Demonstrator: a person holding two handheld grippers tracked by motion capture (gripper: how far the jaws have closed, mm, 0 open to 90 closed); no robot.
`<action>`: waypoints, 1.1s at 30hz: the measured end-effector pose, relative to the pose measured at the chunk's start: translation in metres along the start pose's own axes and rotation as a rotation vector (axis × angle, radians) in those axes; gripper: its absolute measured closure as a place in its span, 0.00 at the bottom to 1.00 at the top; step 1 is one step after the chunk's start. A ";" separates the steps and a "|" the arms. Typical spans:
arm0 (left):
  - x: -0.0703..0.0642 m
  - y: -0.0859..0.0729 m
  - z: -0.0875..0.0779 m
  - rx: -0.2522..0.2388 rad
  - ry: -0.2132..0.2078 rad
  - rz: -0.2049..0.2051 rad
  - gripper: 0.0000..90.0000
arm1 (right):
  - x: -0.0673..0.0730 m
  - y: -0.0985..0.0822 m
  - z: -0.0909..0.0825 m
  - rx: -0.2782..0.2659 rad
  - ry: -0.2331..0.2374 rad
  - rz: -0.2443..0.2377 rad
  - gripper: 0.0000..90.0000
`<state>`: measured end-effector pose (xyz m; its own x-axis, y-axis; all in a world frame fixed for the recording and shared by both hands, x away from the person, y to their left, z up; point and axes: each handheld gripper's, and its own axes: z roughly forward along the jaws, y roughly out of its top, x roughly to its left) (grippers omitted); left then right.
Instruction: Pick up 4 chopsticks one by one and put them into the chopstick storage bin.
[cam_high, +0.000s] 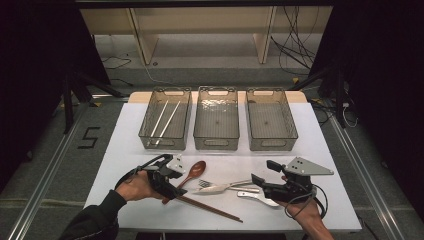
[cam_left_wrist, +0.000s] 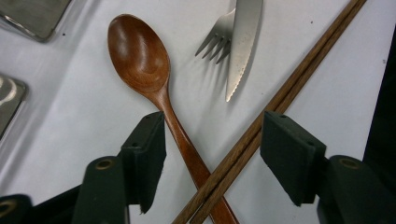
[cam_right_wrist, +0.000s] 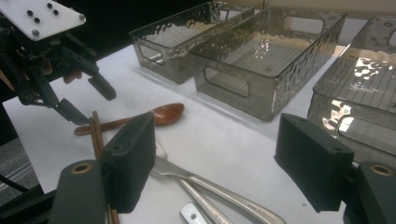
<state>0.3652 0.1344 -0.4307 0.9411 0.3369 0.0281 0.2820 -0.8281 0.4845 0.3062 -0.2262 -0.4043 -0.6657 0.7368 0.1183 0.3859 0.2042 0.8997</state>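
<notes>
A brown wooden spoon lies at the table's front, its handle crossed by a pair of dark wooden chopsticks. My left gripper is lowered over that crossing. Its jaws stand apart with both the spoon handle and the chopsticks between them, and the left pad sits right beside the handle. A steel knife lies over a fork just right of the spoon. My right gripper hovers open above the cutlery handles, with nothing between its jaws.
Three smoky clear bins stand in a row at the back: the left bin holds pale chopsticks, the middle bin and right bin look bare. A light-handled utensil lies by the right gripper. The table's front edge is close.
</notes>
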 end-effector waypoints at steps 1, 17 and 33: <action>0.000 0.000 0.001 0.002 -0.003 0.005 0.48 | 0.000 0.000 0.000 -0.001 0.001 0.000 0.33; -0.003 0.005 0.020 0.120 -0.062 0.102 0.67 | 0.000 0.000 0.000 0.001 0.001 -0.002 0.33; 0.000 0.006 0.029 0.167 -0.078 0.141 0.77 | 0.000 0.000 0.000 0.000 0.001 -0.003 0.33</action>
<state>0.3721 0.1165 -0.4534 0.9831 0.1825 0.0140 0.1679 -0.9294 0.3288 0.3061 -0.2256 -0.4043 -0.6671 0.7359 0.1159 0.3839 0.2063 0.9000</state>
